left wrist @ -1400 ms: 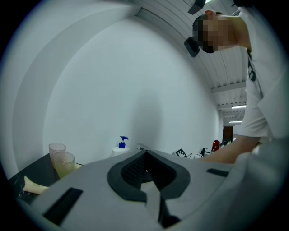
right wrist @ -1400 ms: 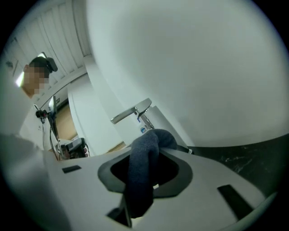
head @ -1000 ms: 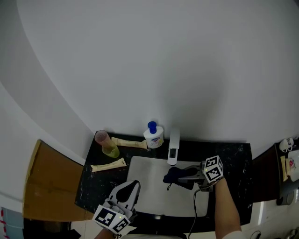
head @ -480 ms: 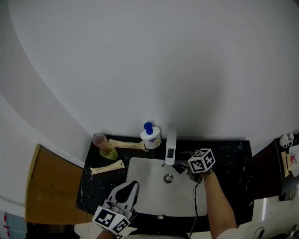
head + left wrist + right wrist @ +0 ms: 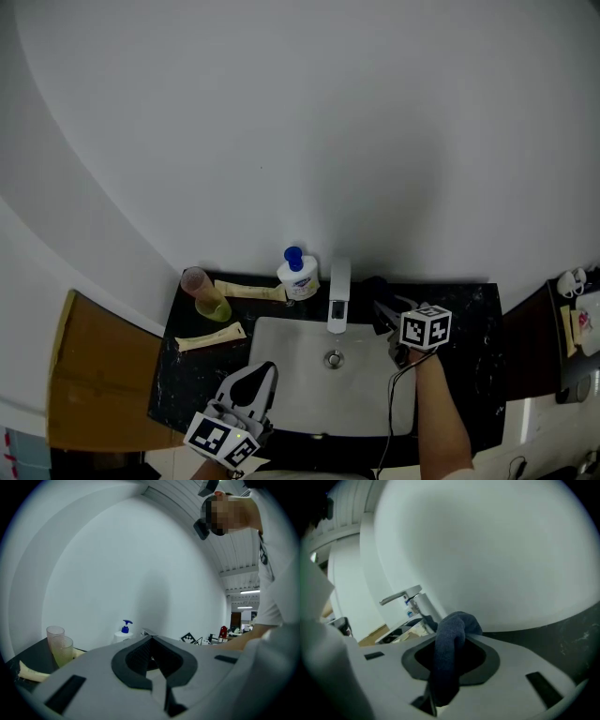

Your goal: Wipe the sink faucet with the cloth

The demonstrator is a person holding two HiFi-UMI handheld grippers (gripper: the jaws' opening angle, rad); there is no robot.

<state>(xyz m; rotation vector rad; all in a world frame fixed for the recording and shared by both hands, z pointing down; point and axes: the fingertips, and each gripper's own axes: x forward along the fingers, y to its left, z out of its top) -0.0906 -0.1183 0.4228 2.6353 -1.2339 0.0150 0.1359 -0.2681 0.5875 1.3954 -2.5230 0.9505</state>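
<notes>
The chrome faucet stands at the back of the white sink; in the right gripper view the faucet shows its lever to the left. My right gripper hangs just right of the faucet, over the black counter, shut on a dark blue cloth. In the right gripper view the cloth bulges out between the jaws of my right gripper. My left gripper rests at the sink's front left edge, shut and empty. In its own view my left gripper has its tips together.
A soap bottle with a blue pump stands left of the faucet. Stacked cups and two pale tubes lie on the black counter. A brown board borders the left. The drain sits mid-basin.
My right gripper carried the cloth from over the basin to the back right, beside the faucet, and turned toward the wall. The left gripper stayed put.
</notes>
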